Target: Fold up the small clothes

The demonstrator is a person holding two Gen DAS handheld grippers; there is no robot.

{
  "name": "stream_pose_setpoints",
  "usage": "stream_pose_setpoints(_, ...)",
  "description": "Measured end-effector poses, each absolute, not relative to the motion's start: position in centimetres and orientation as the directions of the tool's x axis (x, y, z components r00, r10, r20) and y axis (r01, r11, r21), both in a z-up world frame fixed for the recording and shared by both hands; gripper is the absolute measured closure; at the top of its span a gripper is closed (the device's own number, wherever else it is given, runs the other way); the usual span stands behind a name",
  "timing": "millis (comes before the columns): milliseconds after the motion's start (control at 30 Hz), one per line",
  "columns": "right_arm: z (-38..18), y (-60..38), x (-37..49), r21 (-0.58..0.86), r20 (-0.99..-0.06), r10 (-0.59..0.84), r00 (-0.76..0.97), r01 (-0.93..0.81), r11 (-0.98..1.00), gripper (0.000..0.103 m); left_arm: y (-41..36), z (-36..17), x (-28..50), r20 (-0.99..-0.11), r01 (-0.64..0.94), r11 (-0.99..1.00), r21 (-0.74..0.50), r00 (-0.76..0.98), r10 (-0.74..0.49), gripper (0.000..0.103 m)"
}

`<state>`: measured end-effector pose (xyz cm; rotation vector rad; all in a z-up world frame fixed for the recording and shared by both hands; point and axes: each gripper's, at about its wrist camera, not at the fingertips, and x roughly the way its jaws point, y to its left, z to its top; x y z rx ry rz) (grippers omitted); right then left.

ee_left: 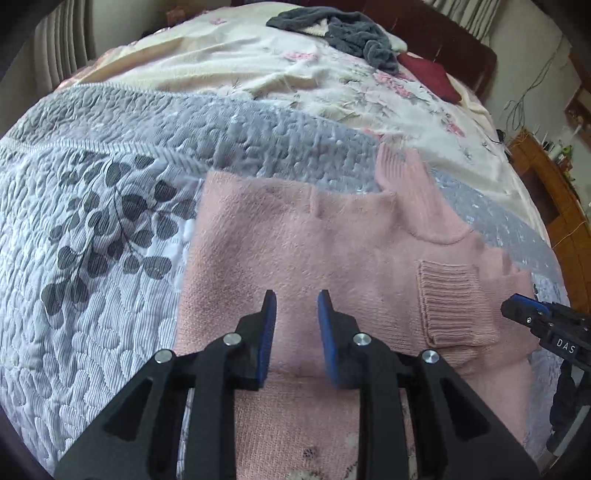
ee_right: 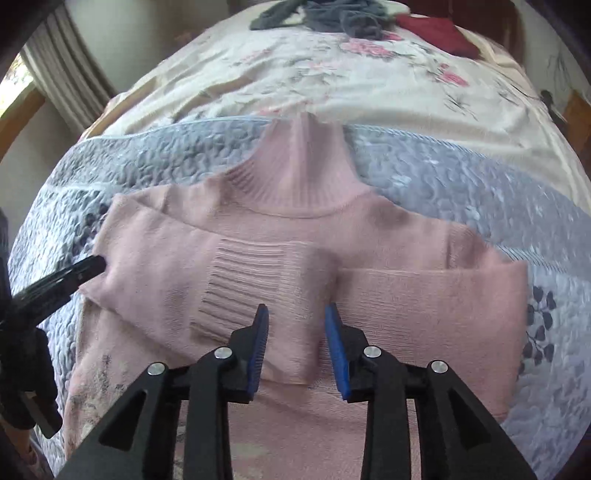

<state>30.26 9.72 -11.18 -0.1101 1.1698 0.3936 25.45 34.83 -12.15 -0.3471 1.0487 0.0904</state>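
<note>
A small pink turtleneck sweater (ee_right: pixel 295 229) lies flat on the bed with its collar pointing away from me. Both sleeves are folded across the chest, and a ribbed cuff (ee_right: pixel 240 280) rests near the middle. In the left wrist view the same sweater (ee_left: pixel 295 251) fills the centre, its ribbed cuff (ee_left: pixel 454 302) to the right. My left gripper (ee_left: pixel 297 299) hovers open over the sweater's left half, holding nothing. My right gripper (ee_right: pixel 297 312) is open above the overlapped sleeves, also holding nothing. Each gripper shows at the edge of the other's view: the right gripper (ee_left: pixel 517 308), the left gripper (ee_right: pixel 92 267).
A grey-and-white quilted cover (ee_left: pixel 92 240) with a leaf print lies under the sweater. Beyond it spreads a cream floral blanket (ee_right: pixel 332 85), with a heap of grey clothes (ee_left: pixel 340 33) and a dark red pillow (ee_left: pixel 432 74) at the far end. Wooden furniture (ee_left: pixel 546 184) stands to the right.
</note>
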Motion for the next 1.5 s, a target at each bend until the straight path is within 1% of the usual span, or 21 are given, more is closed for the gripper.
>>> stream_pose_setpoints(67,-11.5,12.2,29.9,0.153,-0.918,0.283,0.278,-0.411,0.899,0.068,34.0,-12.3,26.0,-0.866,-0.217,0.945,-0.243,0.488,-0.110,0.080)
stream_pose_setpoints(100,-12.0,13.3,29.7,0.148,-0.924,0.279,0.261,-0.428,0.891,0.068,33.7,-12.6,26.3,-0.871,-0.214,0.947,-0.238,0.478,-0.110,0.080)
stream_pose_setpoints(133,-12.6,14.6,29.6,0.130,-0.931,0.263,0.251,-0.446,0.885,0.064,33.6,-13.1,26.4,-0.877,-0.215,0.949,-0.230,0.469,-0.107,0.080)
stream_pose_setpoints(167,-13.4,15.6,29.4,0.107,-0.938,0.242,0.246,-0.460,0.881,0.058,33.6,-13.6,26.5,-0.883,-0.218,0.949,-0.228,0.457,-0.107,0.080)
stream_pose_setpoints(200,-14.1,16.4,29.3,0.086,-0.946,0.219,0.239,-0.465,0.881,0.055,33.6,-14.3,26.6,-0.891,-0.225,0.948,-0.226,0.440,-0.108,0.080)
stream_pose_setpoints(233,-15.0,17.1,29.4,0.068,-0.954,0.194,0.228,-0.464,0.883,0.053,33.9,-15.0,26.5,-0.898,-0.235,0.945,-0.226,0.427,-0.109,0.080)
stream_pose_setpoints(300,-16.5,17.8,29.7,0.012,-0.966,0.126,0.224,-0.450,0.893,0.053,34.2,-15.8,26.3,-0.892,-0.230,0.942,-0.246,0.434,-0.127,0.080)
stream_pose_setpoints(333,-16.9,17.8,29.7,0.003,-0.966,0.119,0.230,-0.448,0.894,0.055,34.3,-15.8,26.2,-0.888,-0.224,0.941,-0.253,0.440,-0.134,0.080)
stream_pose_setpoints(367,-17.0,17.6,29.8,0.000,-0.965,0.116,0.235,-0.444,0.896,0.063,34.4,-15.9,26.1,-0.885,-0.221,0.940,-0.260,0.444,-0.140,0.080)
stream_pose_setpoints(400,-16.9,17.4,29.8,0.002,-0.964,0.118,0.238,-0.440,0.898,0.067,34.5,-15.9,26.0,-0.883,-0.220,0.939,-0.266,0.447,-0.146,0.080)
stream_pose_setpoints(433,-16.7,16.9,29.8,0.014,-0.963,0.130,0.237,-0.434,0.901,0.084,34.5,-16.0,25.9,-0.882,-0.218,0.938,-0.269,0.448,-0.148,0.080)
stream_pose_setpoints(467,-16.4,16.3,29.9,0.022,-0.962,0.135,0.239,-0.422,0.906,0.092,34.5,-16.1,25.9,-0.881,-0.217,0.938,-0.270,0.448,-0.150,0.080)
stream_pose_setpoints(567,-14.6,13.3,30.0,0.124,-0.941,0.228,0.251,-0.369,0.921,0.093,34.5,-16.2,25.8,-0.880,-0.222,0.936,-0.272,0.451,-0.149,0.080)
stream_pose_setpoints(700,-11.3,8.1,29.5,0.235,-0.892,0.325,0.314,-0.293,0.927,0.093,34.2,-16.3,25.7,-0.880,-0.228,0.937,-0.265,0.455,-0.138,0.080)
stream_pose_setpoints(867,-9.1,2.1,29.3,0.292,-0.863,0.342,0.373,-0.185,0.938,0.093,34.1,-16.3,25.8,-0.884,-0.236,0.937,-0.259,0.450,-0.131,0.080)
stream_pose_setpoints(1000,-10.2,-1.9,29.7,0.293,-0.875,0.311,0.371,-0.106,0.950,0.093,34.1,-16.3,26.0,-0.887,-0.236,0.939,-0.251,0.445,-0.125,0.080)
stream_pose_setpoints(1100,-12.0,-4.4,29.4,0.321,-0.884,0.321,0.340,-0.059,0.945,0.093,34.0,-16.3,26.1,-0.889,-0.237,0.940,-0.244,0.442,-0.119,0.080)
stream_pose_setpoints(1200,-14.2,-5.4,28.8,0.339,-0.896,0.334,0.294,-0.033,0.940,0.093,33.9,-16.3,26.3,-0.892,-0.234,0.944,-0.234,0.437,-0.113,0.080)
stream_pose_setpoints(1333,-16.5,-5.5,28.0,0.319,-0.910,0.313,0.271,-0.022,0.948,0.093,33.7,-16.4,26.4,-0.895,-0.234,0.946,-0.222,0.433,-0.103,0.080)
stream_pose_setpoints(1467,-16.1,-6.2,27.3,0.347,-0.900,0.338,0.277,-0.016,0.938,0.092,33.6,-16.1,26.2,-0.901,-0.247,0.946,-0.212,0.424,-0.091,0.080)
stream_pose_setpoints(1500,-15.5,-6.5,26.8,0.343,-0.901,0.332,0.280,-0.013,0.939,0.090,33.4,-15.8,26.0,-0.906,-0.249,0.948,-0.197,0.416,-0.079,0.080)
